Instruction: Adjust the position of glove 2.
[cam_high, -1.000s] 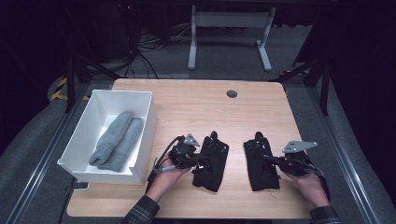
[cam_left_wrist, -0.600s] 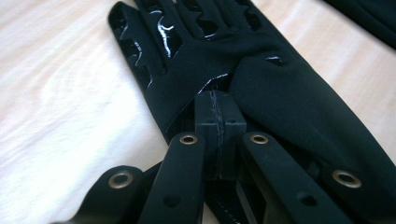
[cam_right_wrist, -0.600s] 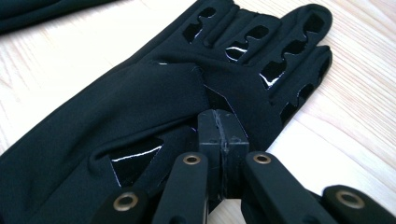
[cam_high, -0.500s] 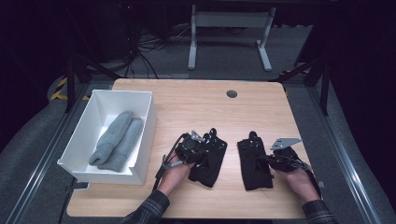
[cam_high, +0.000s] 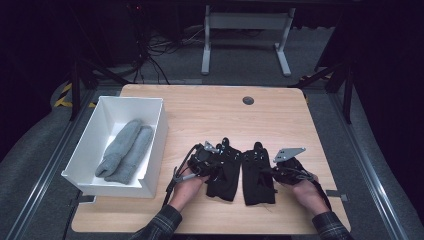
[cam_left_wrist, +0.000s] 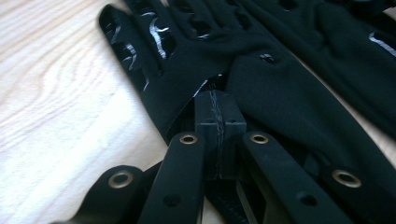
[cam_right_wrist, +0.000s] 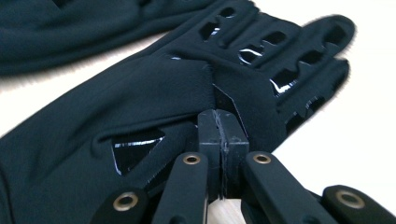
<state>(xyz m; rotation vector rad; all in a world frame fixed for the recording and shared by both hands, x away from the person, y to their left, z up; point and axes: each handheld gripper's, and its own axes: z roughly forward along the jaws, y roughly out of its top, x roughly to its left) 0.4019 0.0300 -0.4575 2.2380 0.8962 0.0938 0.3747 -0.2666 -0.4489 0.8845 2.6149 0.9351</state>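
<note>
High view: two black gloves lie side by side near the table's (cam_high: 200, 112) front edge (grey socks (cam_high: 125, 150) sit in the white bin (cam_high: 157, 135)).

Left gripper view: jaws clamped on the left glove (cam_left_wrist: 280, 93).

Right gripper view: jaws pinch the right glove (cam_right_wrist: 116, 107); thin fabric could slip free.

Wooden table (cam_high: 210, 107) on grey carpet floor (cam_high: 45, 150), dark room.

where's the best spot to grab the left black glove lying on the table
Pinch the left black glove at its outer edge near the thumb, coming in low from the left: it lies flat, so only a fabric fold gives purchase. The left gripper is shut there.
</note>
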